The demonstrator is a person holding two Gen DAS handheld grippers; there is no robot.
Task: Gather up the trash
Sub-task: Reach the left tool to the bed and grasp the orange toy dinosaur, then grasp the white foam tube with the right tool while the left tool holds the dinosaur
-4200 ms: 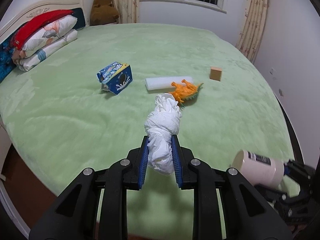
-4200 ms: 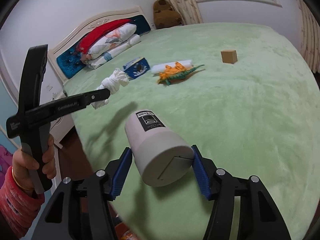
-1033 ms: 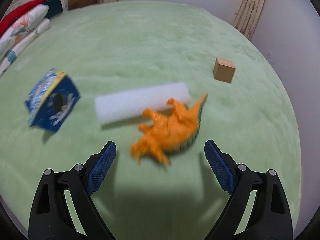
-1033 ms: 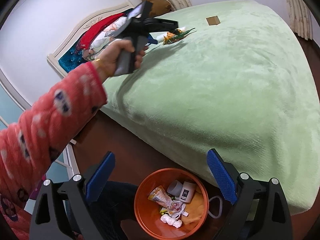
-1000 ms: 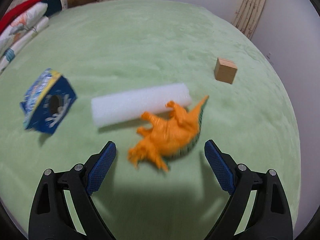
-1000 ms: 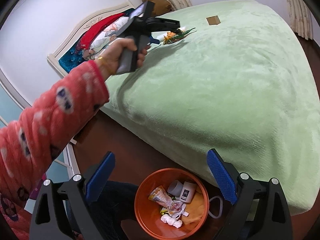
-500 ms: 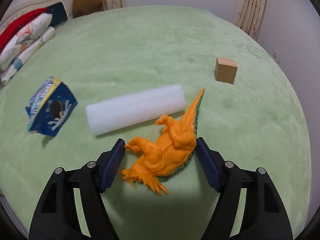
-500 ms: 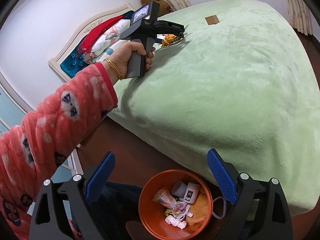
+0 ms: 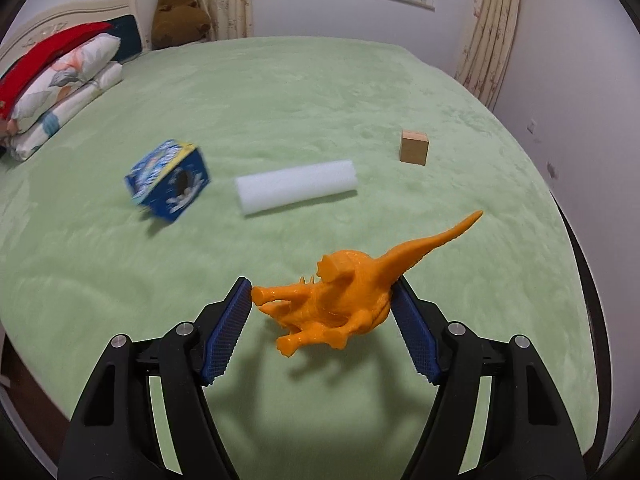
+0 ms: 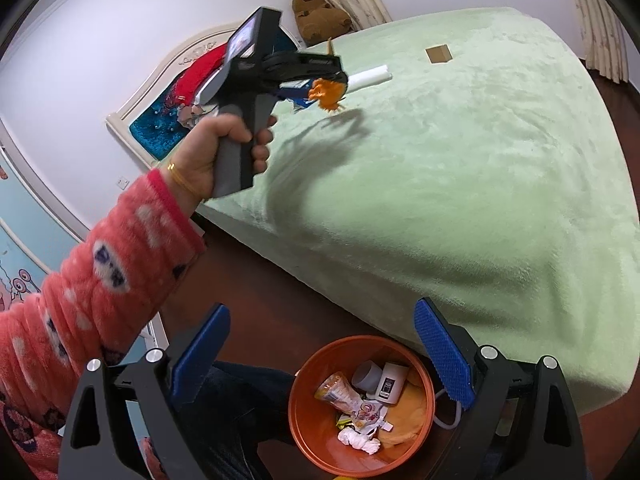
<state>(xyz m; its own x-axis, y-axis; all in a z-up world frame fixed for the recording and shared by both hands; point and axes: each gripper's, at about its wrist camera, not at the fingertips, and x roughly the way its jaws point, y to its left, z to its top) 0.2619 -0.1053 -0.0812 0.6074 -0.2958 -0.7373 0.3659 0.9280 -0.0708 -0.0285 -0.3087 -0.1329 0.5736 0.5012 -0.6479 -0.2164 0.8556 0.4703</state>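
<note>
My left gripper [image 9: 322, 320] is shut on an orange toy dinosaur [image 9: 352, 292] and holds it above the green bed [image 9: 280, 100]. The dinosaur [image 10: 328, 92] also shows in the right wrist view, held in the left gripper [image 10: 326, 80] over the bed. My right gripper [image 10: 320, 356] is open and empty above an orange bin [image 10: 308, 428] on the floor; the bin holds a white bottle [image 10: 390, 384], wrappers and a crumpled tissue [image 10: 356, 438]. A white foam roll [image 9: 296, 186], a blue carton [image 9: 168, 186] and a wooden block [image 9: 414, 153] lie on the bed.
Stacked pillows [image 9: 48, 92] and a brown plush toy [image 9: 180, 16] sit at the head of the bed. The dark wooden floor [image 10: 256, 280] runs along the bed's edge by the bin. Curtains [image 9: 488, 32] hang on the far wall.
The left gripper closed on the dinosaur and lifted it off the bed, back toward the near edge. The right gripper stayed open over the bin.
</note>
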